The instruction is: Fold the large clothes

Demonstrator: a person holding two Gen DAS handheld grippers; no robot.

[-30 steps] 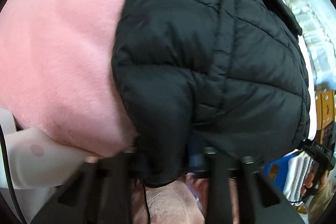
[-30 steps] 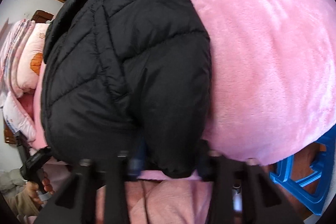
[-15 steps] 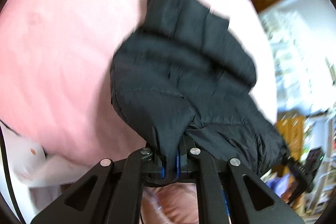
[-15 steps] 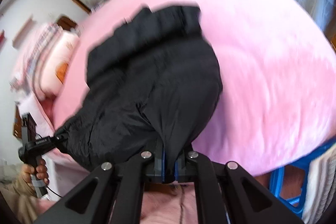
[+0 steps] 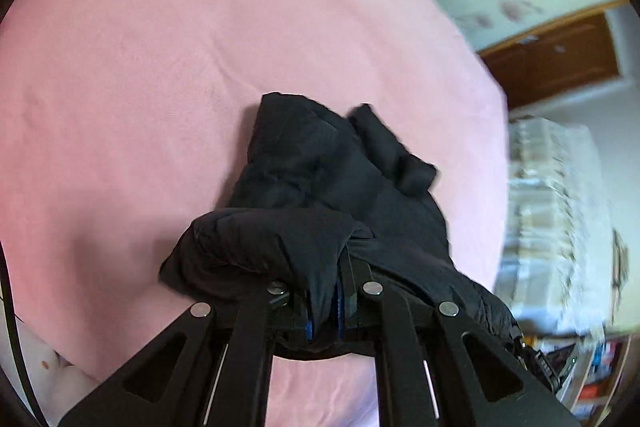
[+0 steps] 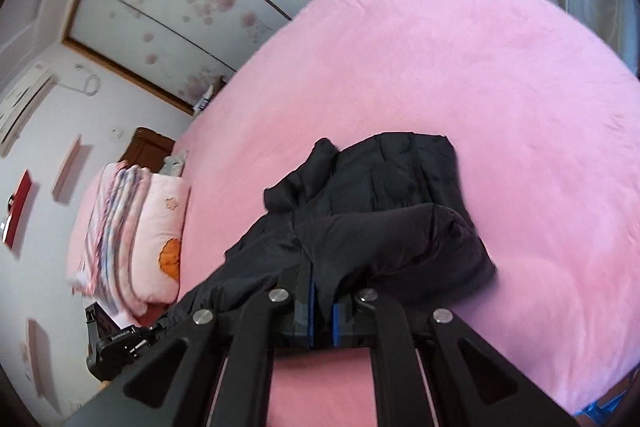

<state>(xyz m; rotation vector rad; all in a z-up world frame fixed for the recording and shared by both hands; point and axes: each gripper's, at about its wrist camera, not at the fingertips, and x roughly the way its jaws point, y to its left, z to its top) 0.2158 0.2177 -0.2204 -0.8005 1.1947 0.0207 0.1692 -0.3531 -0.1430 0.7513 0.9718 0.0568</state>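
- I have the black quilted puffer jacket (image 5: 344,187) pinched at its near edge by both tools: the left gripper (image 5: 322,311) is clamped on a fold of its fabric, and the right gripper (image 6: 322,311) is clamped on another fold of the same edge.
- Between each pair of blue-lined pads only a thin layer of shell cloth shows; the padding bulges out just above the jaws.
- The jacket hangs from my two grips over the pink fleece bedspread (image 5: 160,75), its far end trailing down toward the bed; whether that end touches the fleece I cannot tell.
- I judge this as the lift-and-carry part of a fold: the near edge is raised, ready to be brought over the rest of the garment.
- Next I need to move both hands together toward the far side, keep the edge taut between them, lower it evenly, then let go.
- The shell looks slick and matte, stitched in puffy channels, so it may spring back or slide when released.
- The bedspread is soft, plush and lightly creased, which should grip the jacket somewhat.
- Folded pink bedding (image 6: 128,227) lies stacked beside the bed's edge, well apart from the jacket.
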